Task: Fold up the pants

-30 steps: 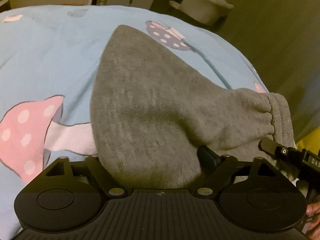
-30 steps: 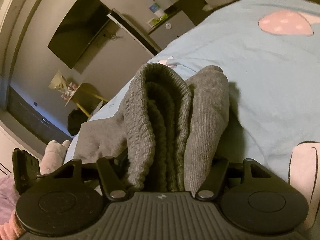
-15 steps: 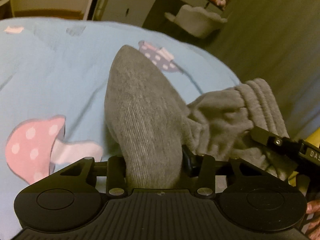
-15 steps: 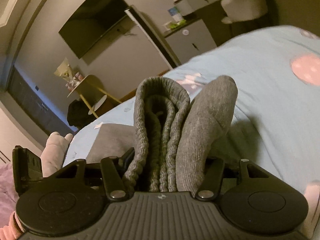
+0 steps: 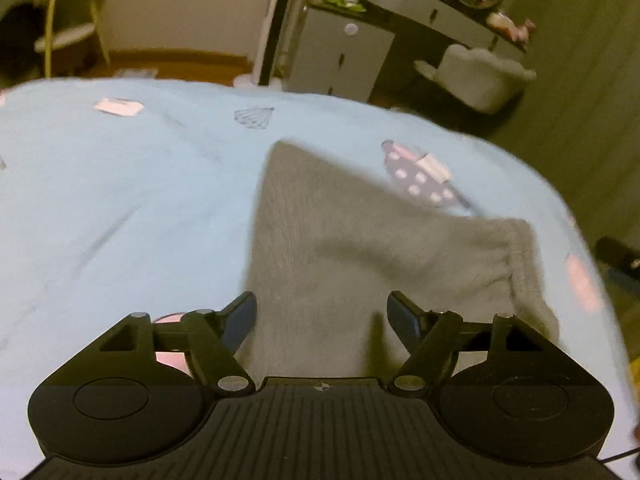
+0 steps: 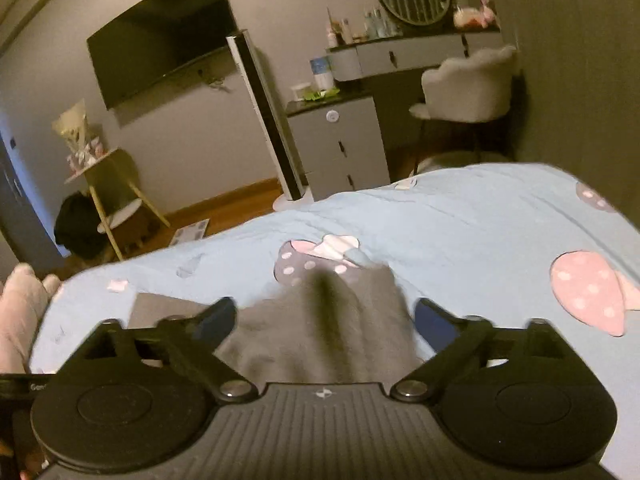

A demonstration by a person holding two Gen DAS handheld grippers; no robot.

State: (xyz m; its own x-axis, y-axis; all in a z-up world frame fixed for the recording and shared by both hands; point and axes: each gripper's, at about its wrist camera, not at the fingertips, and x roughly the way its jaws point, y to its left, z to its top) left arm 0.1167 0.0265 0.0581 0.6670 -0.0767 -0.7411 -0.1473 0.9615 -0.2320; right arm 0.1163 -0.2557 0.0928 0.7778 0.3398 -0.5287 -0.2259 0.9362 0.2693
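Observation:
The grey knit pants (image 5: 360, 248) lie folded on the light blue bedspread (image 5: 120, 200), with the ribbed waistband at the right end (image 5: 524, 264). My left gripper (image 5: 322, 316) is open just above the near part of the pants, holding nothing. In the right wrist view the pants (image 6: 320, 328) lie under and ahead of my right gripper (image 6: 324, 316), which is open and empty. Both views are slightly blurred.
The bedspread (image 6: 480, 220) has pink and purple mushroom prints (image 6: 588, 292). Beyond the bed stand a grey drawer cabinet (image 6: 340, 148), a fluffy chair (image 6: 468, 84), a tower fan (image 6: 264, 120), a wall TV (image 6: 160, 36) and a small side table (image 6: 108, 184).
Both grippers were shut on bunched pants fabric and held it up; now both have opened and pulled back and the pants lie flat on the bed.

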